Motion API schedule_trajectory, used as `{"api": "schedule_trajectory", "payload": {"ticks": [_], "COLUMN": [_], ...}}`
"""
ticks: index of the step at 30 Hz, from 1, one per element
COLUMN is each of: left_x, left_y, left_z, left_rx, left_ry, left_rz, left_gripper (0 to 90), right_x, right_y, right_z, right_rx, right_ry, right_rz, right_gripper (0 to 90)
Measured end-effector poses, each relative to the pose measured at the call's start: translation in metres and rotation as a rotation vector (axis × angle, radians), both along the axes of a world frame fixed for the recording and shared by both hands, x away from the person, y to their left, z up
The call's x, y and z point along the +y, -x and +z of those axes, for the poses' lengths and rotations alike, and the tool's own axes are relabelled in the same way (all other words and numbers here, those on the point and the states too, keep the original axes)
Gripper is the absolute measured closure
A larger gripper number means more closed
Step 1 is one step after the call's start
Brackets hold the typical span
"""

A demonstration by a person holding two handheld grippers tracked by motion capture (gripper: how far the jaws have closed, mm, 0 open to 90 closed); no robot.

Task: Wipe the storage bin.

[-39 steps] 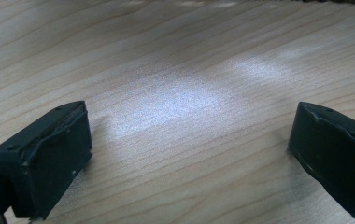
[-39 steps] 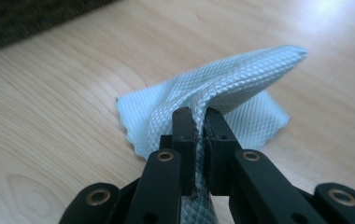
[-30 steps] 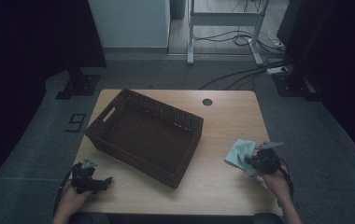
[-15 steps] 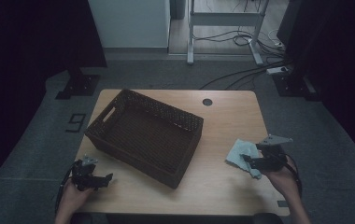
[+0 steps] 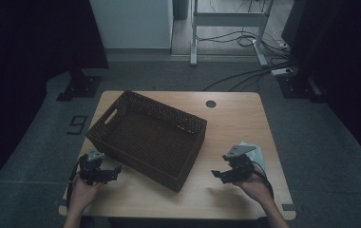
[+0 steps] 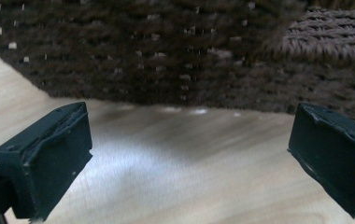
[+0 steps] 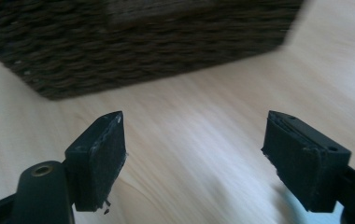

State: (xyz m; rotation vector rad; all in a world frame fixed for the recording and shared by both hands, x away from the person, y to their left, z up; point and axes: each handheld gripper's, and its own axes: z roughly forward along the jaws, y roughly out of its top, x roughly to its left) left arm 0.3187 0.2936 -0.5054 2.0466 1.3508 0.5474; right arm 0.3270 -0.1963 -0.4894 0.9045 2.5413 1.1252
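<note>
beside open claws, rectangular woven wicker basket.

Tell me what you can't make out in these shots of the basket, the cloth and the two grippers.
- Pale blue cloth: high view, mostly hidden behind the right gripper; its shape is unclear.
- Wicker basket: cut off by the top edge in the left gripper view, blurred in the right gripper view.
- Basket floor below its near wall: hidden in the high view.
- Left gripper: dark in the high view.

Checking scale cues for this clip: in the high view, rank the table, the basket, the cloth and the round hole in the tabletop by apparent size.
1. Light wooden table
2. Dark brown woven basket
3. Pale blue cloth, partly hidden by the right gripper
4. Small dark round hole
</note>
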Motion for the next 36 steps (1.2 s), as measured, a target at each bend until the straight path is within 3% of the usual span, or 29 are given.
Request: {"api": "schedule_trajectory", "payload": {"ticks": [8,10,13,16,17,19,30,31,32,36], "left_x": [-0.009,-0.011,-0.009,-0.009,-0.01,-0.01,-0.004,-0.004,-0.005,-0.013], "left_y": [-0.013,-0.016,-0.018,-0.02,-0.021,-0.023,-0.024,-0.023,-0.02,-0.018], "left_z": [0.004,0.005,0.004,0.003,0.002,0.002,0.002,0.002,0.002,0.0], "left_rx": [-0.021,-0.019,-0.011,-0.008,-0.01,-0.007,-0.014,-0.012,-0.004,0.011], "left_ry": [-0.022,-0.043,-0.036,-0.031,-0.046,-0.047,-0.021,-0.01,0.015,-0.008], "left_rz": [-0.003,-0.01,-0.013,-0.016,-0.008,-0.006,0.029,0.025,0.013,-0.021], "left_gripper": [0.0,0.0,0.0,0.0,0.0,0.0,0.0,0.0,0.0,0.0], "right_x": [0.045,0.054,0.066,0.074,0.081,0.087,0.097,0.097,0.096,0.09], "right_y": [0.0,0.001,0.001,0.002,0.003,0.005,0.011,0.011,0.011,0.006], "right_z": [-0.002,-0.003,-0.004,-0.006,-0.007,-0.008,-0.009,-0.009,-0.008,-0.004], "right_rx": [0.011,0.008,0.009,0.011,0.012,0.006,0.007,0.007,-0.011,-0.03], "right_ry": [-0.027,-0.031,-0.036,-0.038,-0.037,-0.023,-0.037,-0.037,-0.024,-0.044], "right_rz": [0.122,0.145,0.182,0.204,0.221,0.226,0.266,0.266,0.278,0.24], "right_gripper": [21.1,21.2,21.4,21.6,21.9,17.9,22.2,22.2,28.9,27.6]}}
